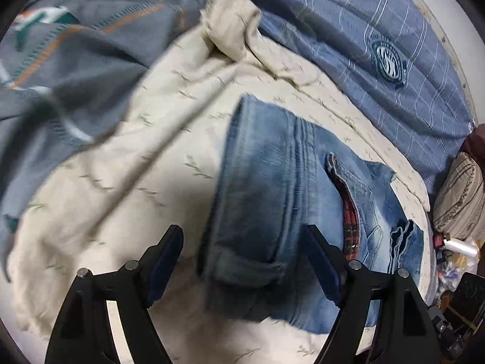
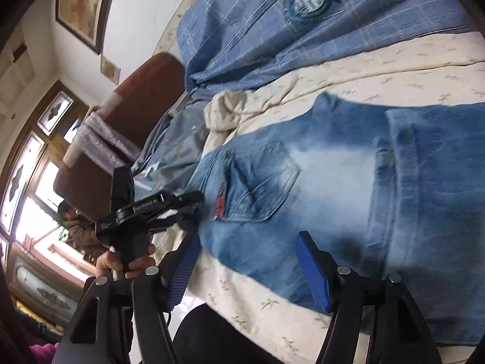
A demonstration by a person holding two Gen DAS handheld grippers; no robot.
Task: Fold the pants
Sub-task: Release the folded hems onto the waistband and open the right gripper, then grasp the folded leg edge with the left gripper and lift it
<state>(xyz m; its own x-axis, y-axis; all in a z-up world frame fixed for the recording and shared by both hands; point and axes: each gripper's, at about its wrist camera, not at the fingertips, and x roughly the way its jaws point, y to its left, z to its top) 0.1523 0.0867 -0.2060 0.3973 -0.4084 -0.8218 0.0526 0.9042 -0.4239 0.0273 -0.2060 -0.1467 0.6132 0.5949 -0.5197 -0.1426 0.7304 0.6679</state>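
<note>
On a bed, blue jeans [image 1: 272,188] lie folded over a cream quilt [image 1: 127,182] while two hand-held grippers hang above them with nothing in their grasp.

Across the quilt the jeans lie flat, hems doubled back onto the seat by the back pocket [image 2: 266,188], likely a first fold made; left gripper [image 1: 242,236] tilts down over the cuffed hem end, jaws wide, cloth below but not pinched, probably lining up the next pinch; right gripper [image 2: 248,261] stands over the near edge of the denim, jaws moderately wide and empty; from the right wrist view a hand [image 2: 121,262] grips the left tool's handle beside the waistband; a blue checked duvet [image 1: 379,30] and a grey garment [image 1: 75,54] lie aside, leaving folding room.
</note>
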